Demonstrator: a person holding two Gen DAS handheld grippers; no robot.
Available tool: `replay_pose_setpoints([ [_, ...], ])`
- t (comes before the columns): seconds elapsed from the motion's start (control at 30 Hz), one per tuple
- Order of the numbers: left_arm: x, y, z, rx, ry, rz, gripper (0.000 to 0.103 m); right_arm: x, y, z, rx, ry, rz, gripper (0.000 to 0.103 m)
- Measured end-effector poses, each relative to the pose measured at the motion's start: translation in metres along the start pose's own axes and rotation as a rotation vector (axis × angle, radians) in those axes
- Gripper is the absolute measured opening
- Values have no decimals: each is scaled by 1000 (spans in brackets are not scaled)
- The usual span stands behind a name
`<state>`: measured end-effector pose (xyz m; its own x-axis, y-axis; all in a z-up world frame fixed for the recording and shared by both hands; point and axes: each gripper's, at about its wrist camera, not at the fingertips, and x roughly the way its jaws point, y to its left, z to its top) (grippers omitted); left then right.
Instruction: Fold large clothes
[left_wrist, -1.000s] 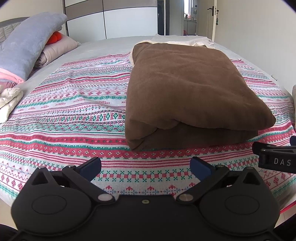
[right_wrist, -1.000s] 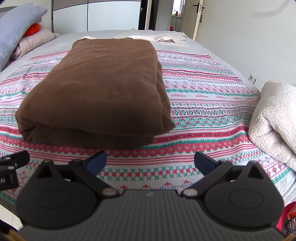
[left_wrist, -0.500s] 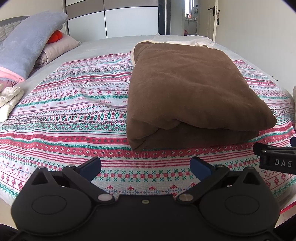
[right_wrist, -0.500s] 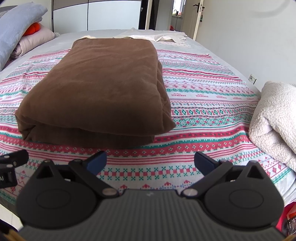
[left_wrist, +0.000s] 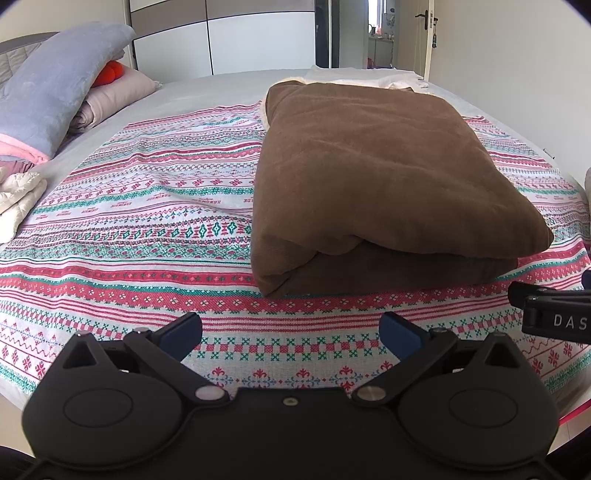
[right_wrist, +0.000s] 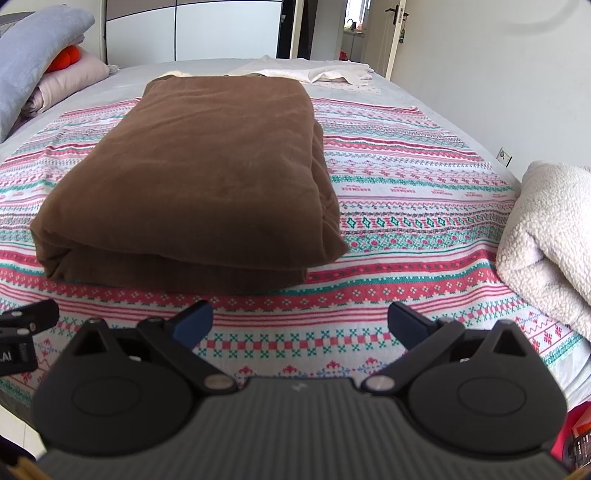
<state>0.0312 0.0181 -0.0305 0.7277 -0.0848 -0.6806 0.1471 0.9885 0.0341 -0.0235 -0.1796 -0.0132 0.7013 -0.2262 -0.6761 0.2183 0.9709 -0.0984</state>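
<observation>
Left gripper (left_wrist: 290, 329): we hold its fingers spread wide, with nothing between them; it hovers over the near edge of the bedspread (left_wrist: 147, 206).
Right gripper (right_wrist: 300, 320): we hold its fingers spread wide too, also empty, above the same near edge.
Blanket (left_wrist: 384, 177): brown, folded into a thick rectangle, lying flat on the bedspread; from the left gripper it sits ahead and to the right, from the right gripper (left_wrist: 550, 314) ahead and to the left. Its near folded edge lies just beyond both sets of fingertips, touching neither.
Between the tools: we see each gripper at the edge of the other's view, so they are side by side, with the blanket's near edge in front of the gap between them.
Fleece (right_wrist: 546, 236): a cream pile to the right of the right gripper, on the bed's edge, apart from the blanket.
Pillows (left_wrist: 55, 85): stacked far ahead and left of the left gripper.
White cloth (right_wrist: 306, 72): flat on the bed beyond the blanket.
Hidden: the blanket's far end and underside; we cannot count its layers. The fleece is cut off by the frame, and our hands are out of view.
</observation>
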Motion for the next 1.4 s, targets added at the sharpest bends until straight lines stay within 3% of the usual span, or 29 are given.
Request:
replay_pose_setpoints([
  [1.4, 3, 2, -3, 4, 13, -13, 103, 0, 1, 0, -5, 2, 2, 102],
])
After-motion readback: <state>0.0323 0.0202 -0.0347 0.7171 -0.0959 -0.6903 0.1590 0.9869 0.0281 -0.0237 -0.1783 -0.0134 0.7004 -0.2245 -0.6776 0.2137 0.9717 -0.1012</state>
